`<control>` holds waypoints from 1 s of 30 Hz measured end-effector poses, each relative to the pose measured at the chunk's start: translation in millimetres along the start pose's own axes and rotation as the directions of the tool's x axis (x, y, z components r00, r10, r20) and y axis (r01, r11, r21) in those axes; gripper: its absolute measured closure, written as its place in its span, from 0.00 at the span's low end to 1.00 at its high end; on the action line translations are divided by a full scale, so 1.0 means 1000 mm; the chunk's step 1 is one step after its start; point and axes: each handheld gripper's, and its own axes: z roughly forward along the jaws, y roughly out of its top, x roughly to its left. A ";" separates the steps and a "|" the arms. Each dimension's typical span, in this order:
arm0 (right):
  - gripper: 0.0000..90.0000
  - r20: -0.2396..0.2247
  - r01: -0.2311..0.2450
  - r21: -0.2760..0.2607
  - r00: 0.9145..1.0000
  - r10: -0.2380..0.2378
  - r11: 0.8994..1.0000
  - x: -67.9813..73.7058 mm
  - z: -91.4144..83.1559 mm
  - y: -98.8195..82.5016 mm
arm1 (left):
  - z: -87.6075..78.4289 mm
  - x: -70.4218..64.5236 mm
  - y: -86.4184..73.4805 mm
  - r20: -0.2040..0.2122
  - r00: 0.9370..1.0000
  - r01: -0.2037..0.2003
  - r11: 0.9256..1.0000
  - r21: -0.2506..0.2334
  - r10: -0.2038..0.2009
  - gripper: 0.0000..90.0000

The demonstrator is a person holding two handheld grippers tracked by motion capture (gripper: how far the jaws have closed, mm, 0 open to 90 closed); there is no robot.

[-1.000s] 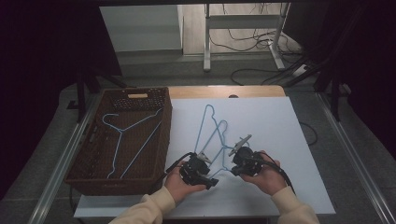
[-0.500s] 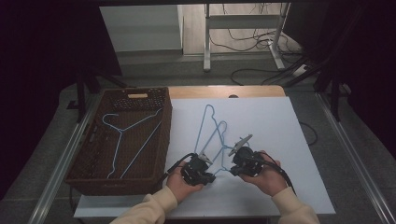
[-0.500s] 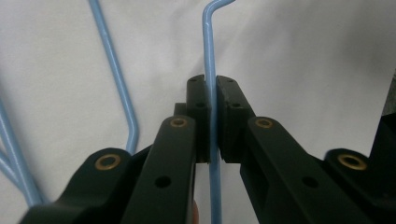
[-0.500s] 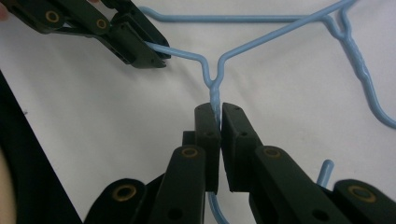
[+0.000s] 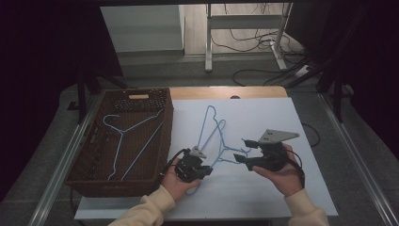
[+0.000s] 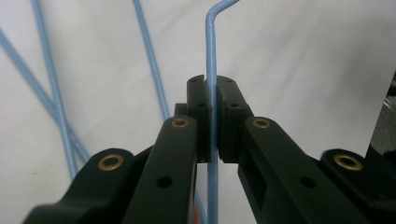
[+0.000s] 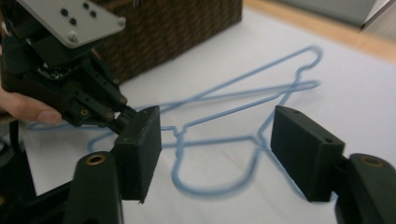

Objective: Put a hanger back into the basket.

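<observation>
while left tool (image 6: 212, 121) clamps blue hanger wire (image 6: 212, 56), right tool (image 7: 217, 154) just opened, empty

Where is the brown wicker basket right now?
In the high view the wicker basket sits at the table's left edge, left of the white sheet. One blue hanger lies inside it, and the left gripper is just to its right.

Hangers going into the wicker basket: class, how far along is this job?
Done: one blue hanger lies in the wicker basket. In hand: the left tongs clamp a hanger wire; the right tongs, just opening, hold nothing. Left: the hangers on the table.
</observation>
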 end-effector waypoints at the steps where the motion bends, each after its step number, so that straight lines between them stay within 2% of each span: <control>1: 0.38 0.009 -0.001 -0.030 1.000 0.002 1.000 -0.001 -0.004 -0.002 | -0.002 0.001 0.000 -0.005 1.000 0.011 1.000 -0.017 -0.011 0.95; 3: 0.38 0.001 -0.008 -0.068 1.000 0.009 0.998 -0.004 -0.010 -0.006 | -0.005 0.003 0.001 -0.005 1.000 0.019 0.999 -0.031 -0.019 0.95; 6: 0.38 -0.009 -0.019 -0.076 1.000 0.018 0.997 -0.009 -0.014 -0.011 | -0.008 0.004 0.002 -0.003 1.000 0.019 0.999 -0.036 -0.019 0.95; 11: 0.35 -0.016 -0.023 -0.062 1.000 0.022 0.998 -0.013 -0.016 -0.020 | -0.014 0.004 0.005 0.018 0.999 0.033 0.998 -0.057 -0.032 0.95; 17: 0.34 -0.008 -0.033 -0.048 0.999 0.033 0.998 -0.019 -0.019 -0.029 | -0.025 0.003 0.010 0.020 0.999 0.040 0.995 -0.090 -0.038 0.96; 24: 0.33 0.001 -0.053 -0.028 0.999 0.053 0.998 -0.024 -0.018 -0.036 | -0.049 0.013 0.015 0.038 0.996 0.083 0.982 -0.167 -0.078 0.96; 30: 0.33 0.010 -0.066 -0.013 0.998 0.066 0.998 -0.028 -0.018 -0.040 | -0.072 0.014 0.020 0.069 0.995 0.083 0.974 -0.209 -0.070 0.96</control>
